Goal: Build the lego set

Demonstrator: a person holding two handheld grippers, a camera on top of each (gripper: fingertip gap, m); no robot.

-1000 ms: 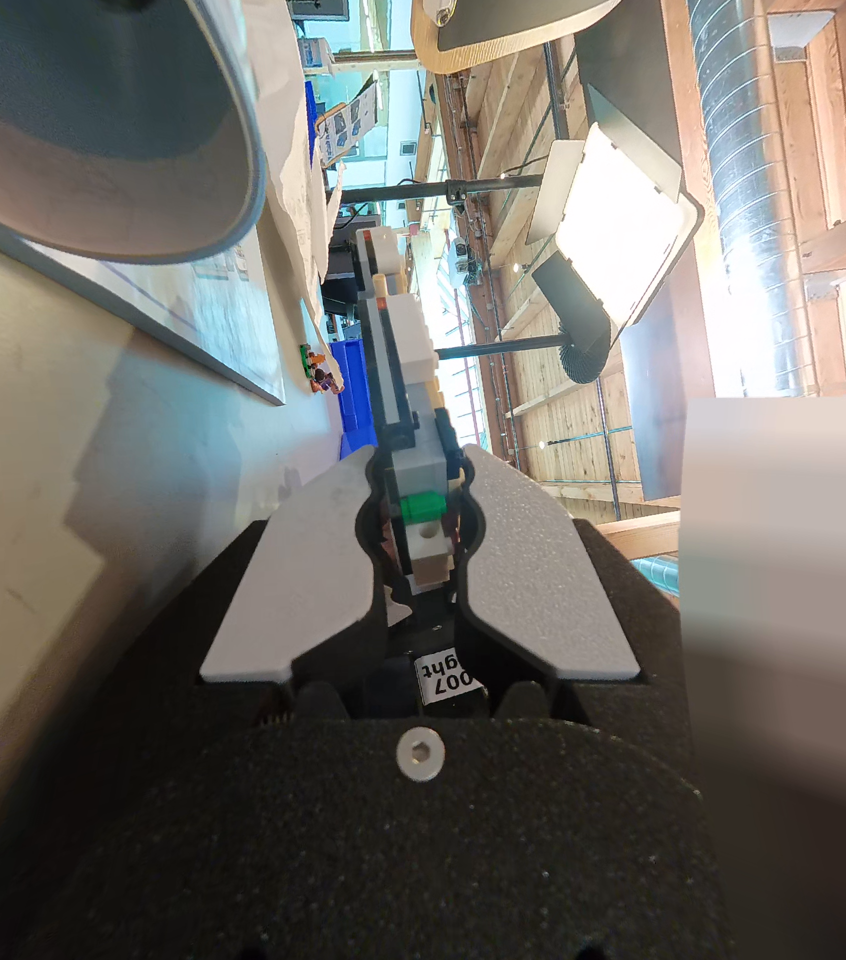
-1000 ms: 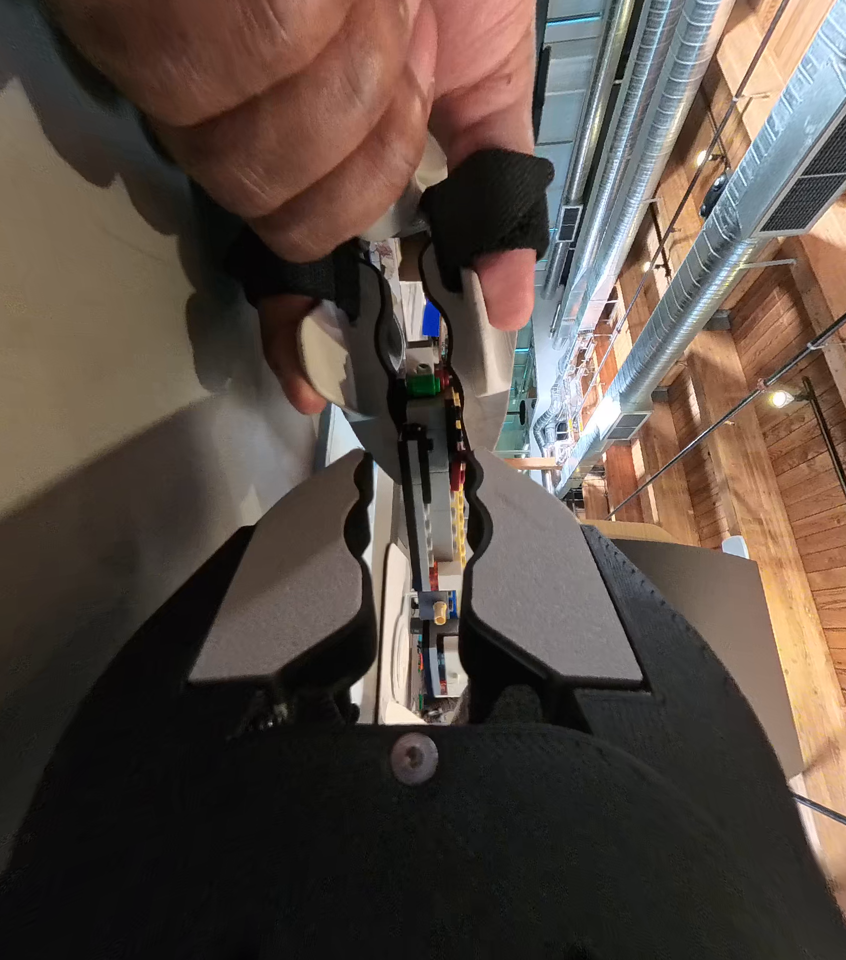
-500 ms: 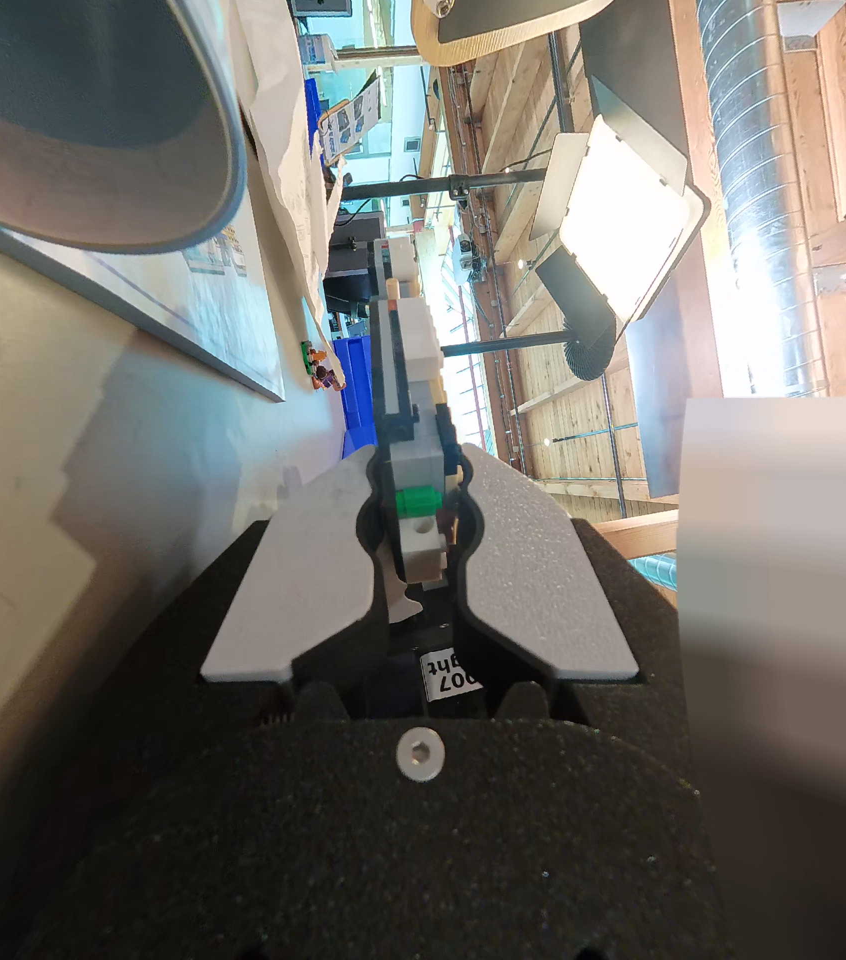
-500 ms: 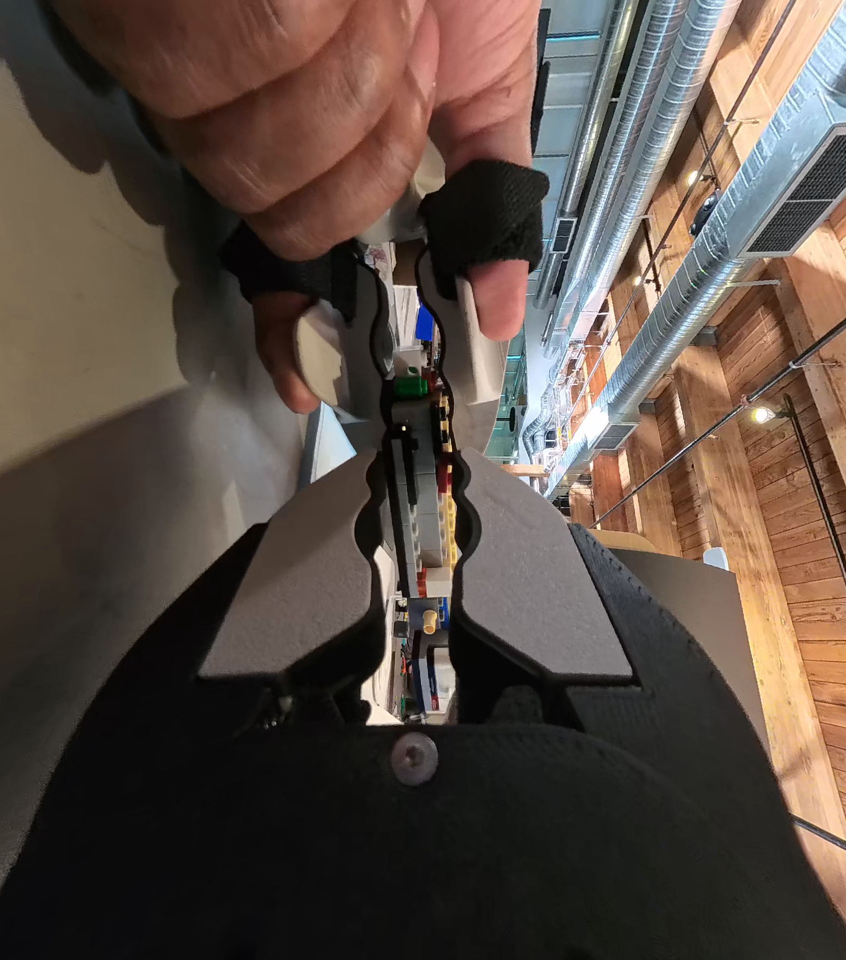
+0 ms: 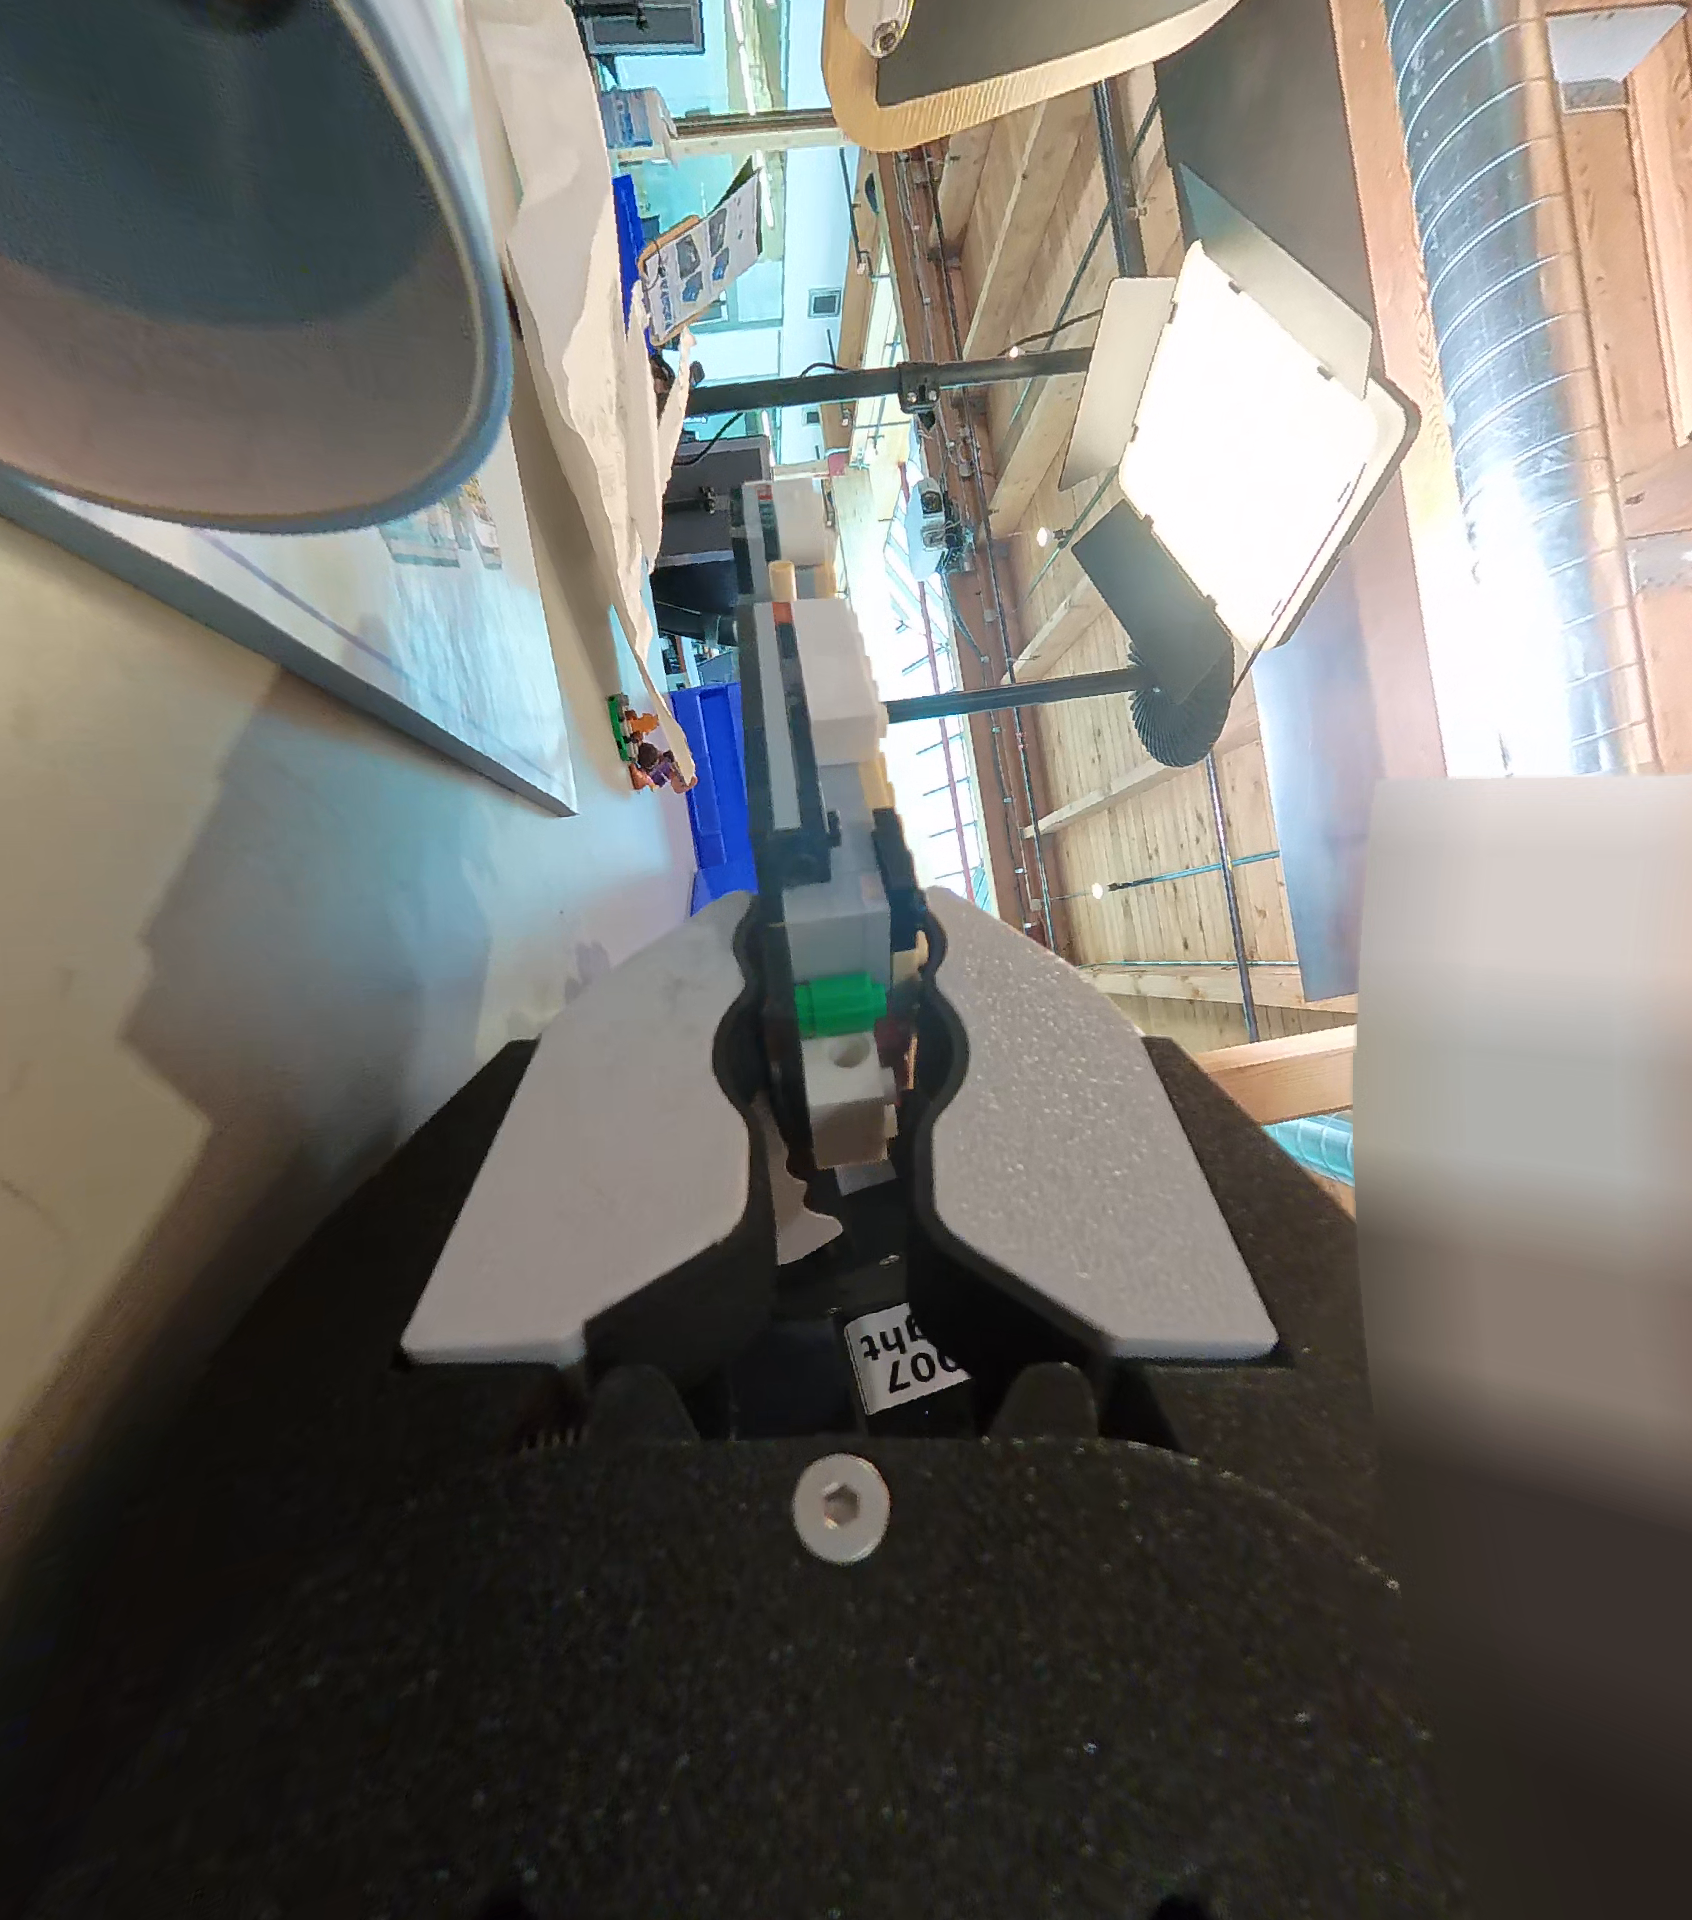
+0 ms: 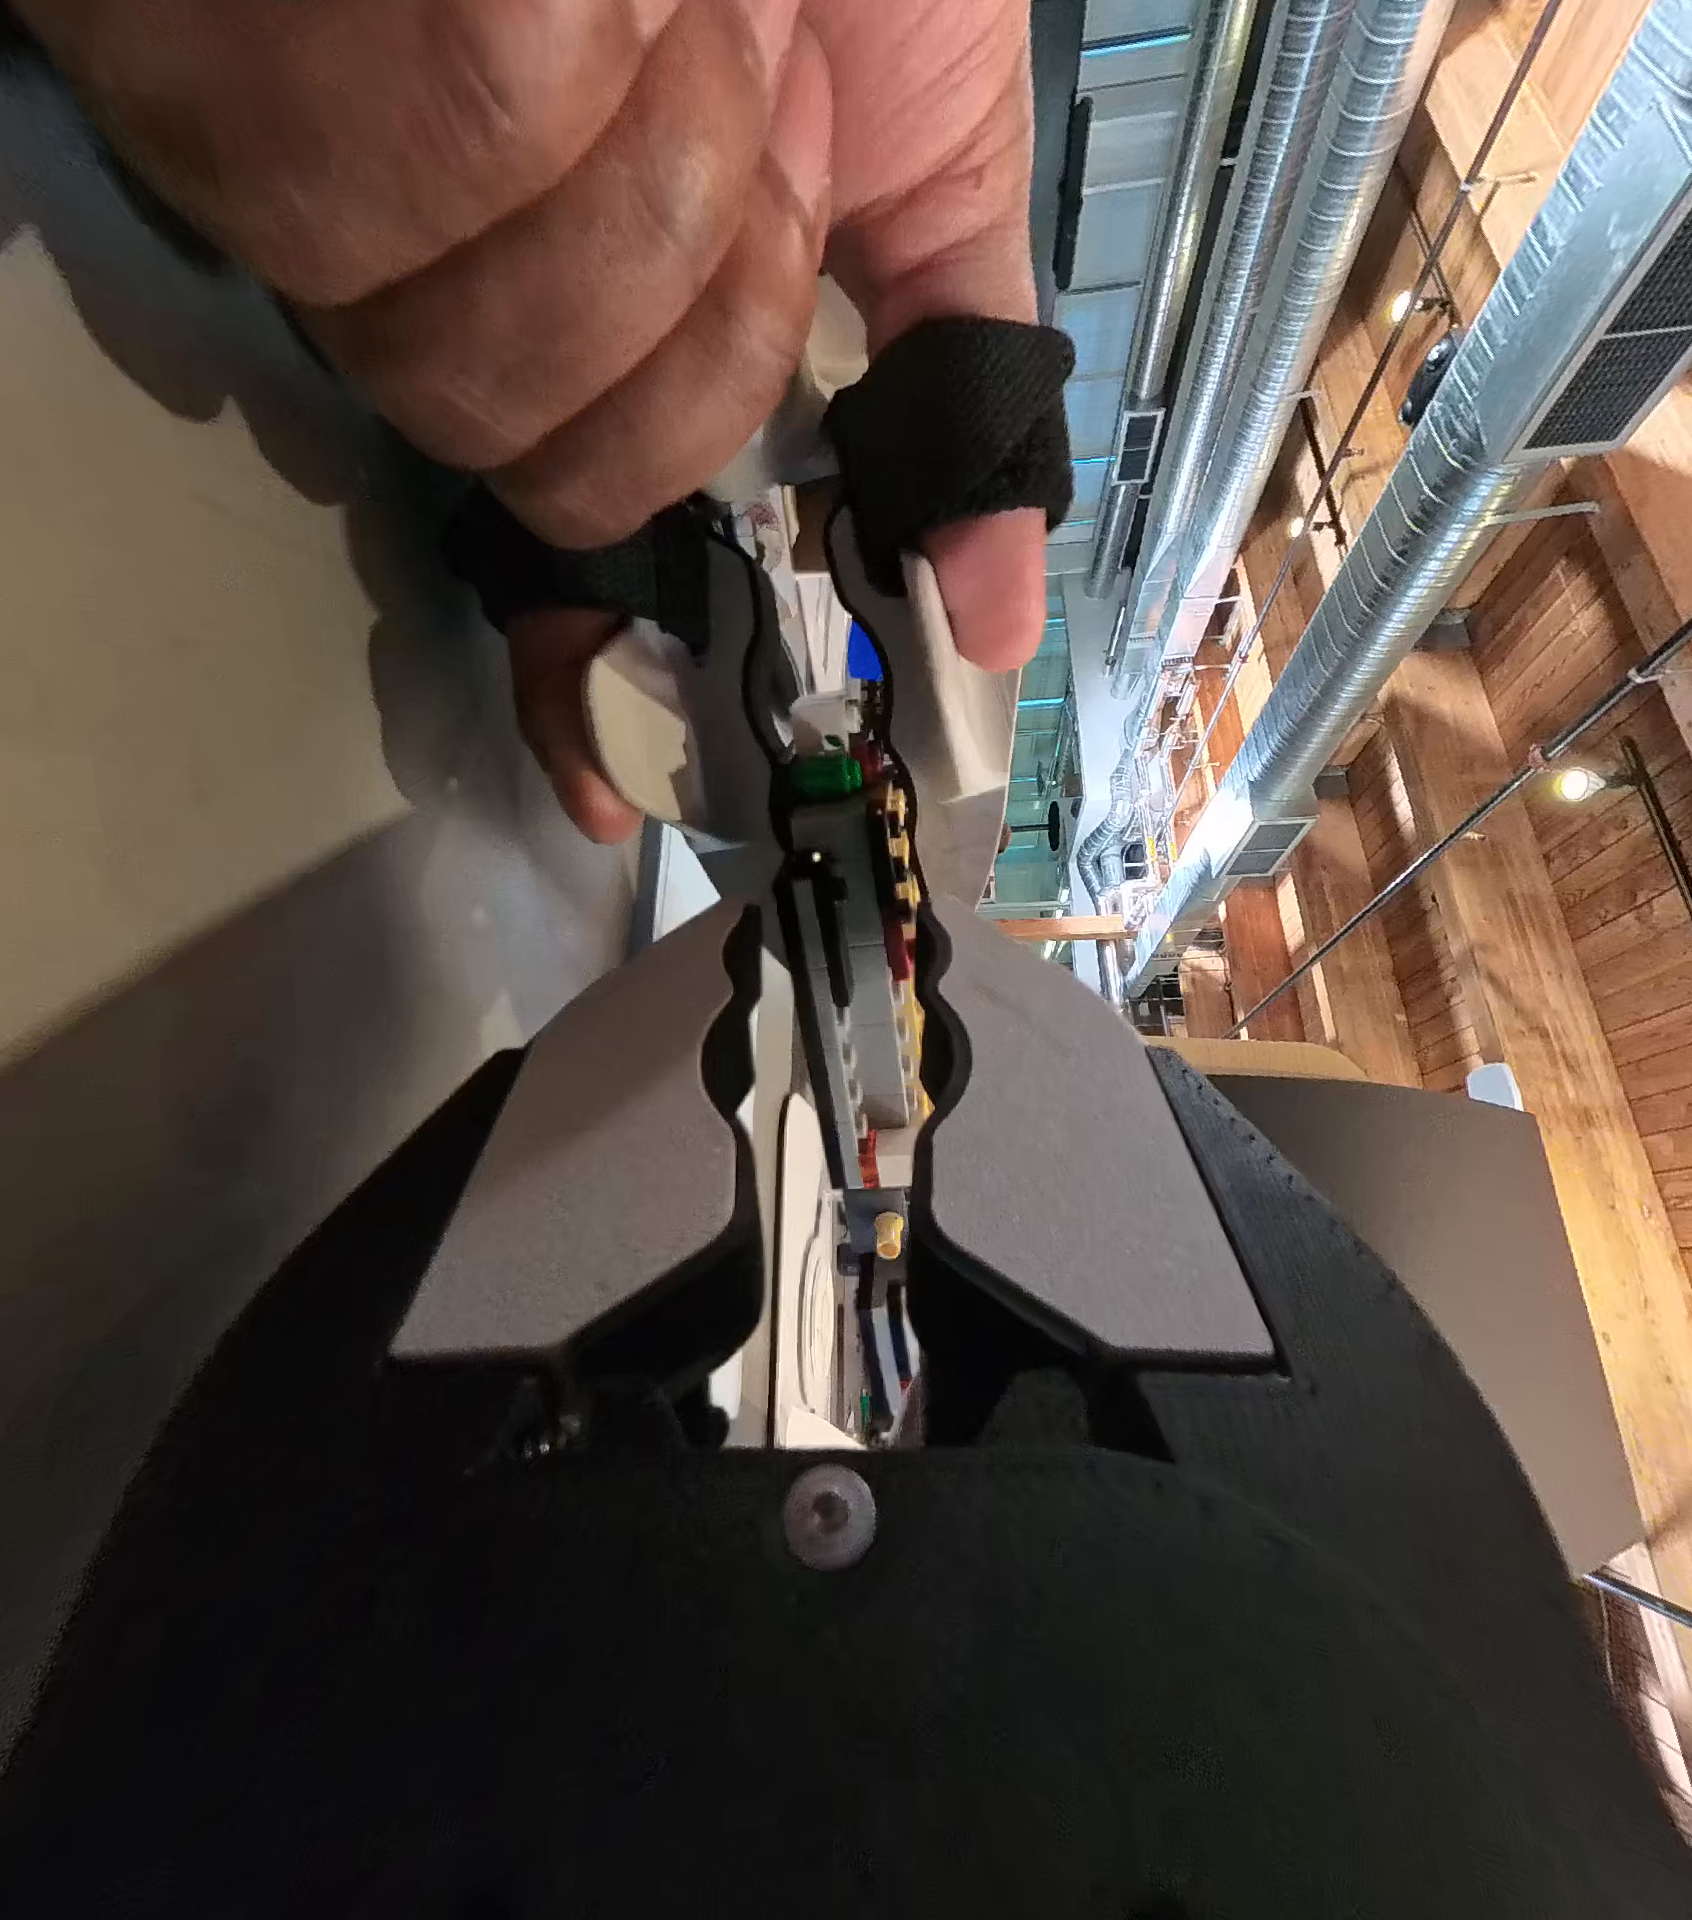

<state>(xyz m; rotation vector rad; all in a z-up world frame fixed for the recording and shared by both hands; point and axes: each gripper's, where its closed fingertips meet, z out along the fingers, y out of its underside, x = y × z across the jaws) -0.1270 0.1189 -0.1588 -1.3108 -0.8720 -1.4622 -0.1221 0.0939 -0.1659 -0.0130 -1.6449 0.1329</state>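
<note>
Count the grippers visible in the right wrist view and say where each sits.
2. The right gripper fills the foreground, around the brick model; the left gripper faces it beyond, under a hand, clamping the model's far end.

The brick model (image 5: pixel 826 935) fills the gap between the left gripper (image 5: pixel 831 997) jaws. Beside it, bare counter (image 5: pixel 322 935) lies open up to the flat board (image 5: pixel 426 644). A grey bowl (image 5: pixel 198 260) overhangs this side; a blue bin (image 5: pixel 707 769) stands beyond.

Wooden plank walls (image 6: pixel 1600 935) fill the right of the frame, crossed by silver air ducts (image 6: pixel 1424 540). A bright lamp panel (image 5: pixel 1247 468) glows upper right; a pale tabletop (image 5: pixel 94 883) runs down the left.
</note>
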